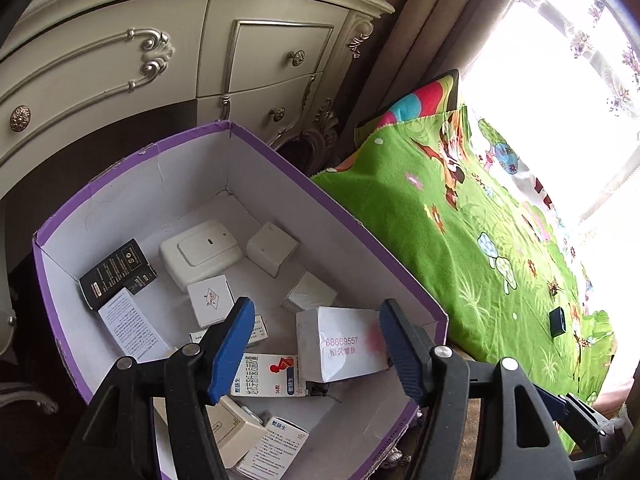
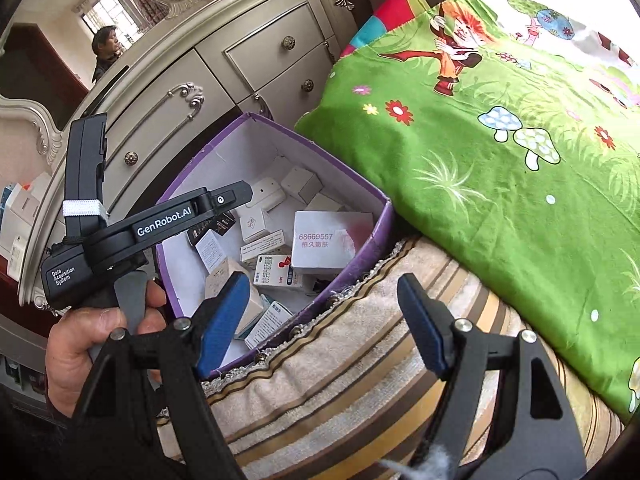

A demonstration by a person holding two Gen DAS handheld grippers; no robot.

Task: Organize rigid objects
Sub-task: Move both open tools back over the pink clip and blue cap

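Boxes (image 1: 342, 342) lie jumbled inside the purple carton (image 1: 360, 240), which sits on the bed beside a green blanket (image 2: 500, 140). Left gripper (image 1: 316, 352) hangs over the carton, jaws apart and empty; right gripper (image 2: 320, 320) likewise, above a striped towel (image 2: 340, 380).

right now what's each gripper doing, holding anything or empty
left gripper: jaws open, nothing held, over the purple box.
right gripper: jaws open, nothing held, over the striped cushion.
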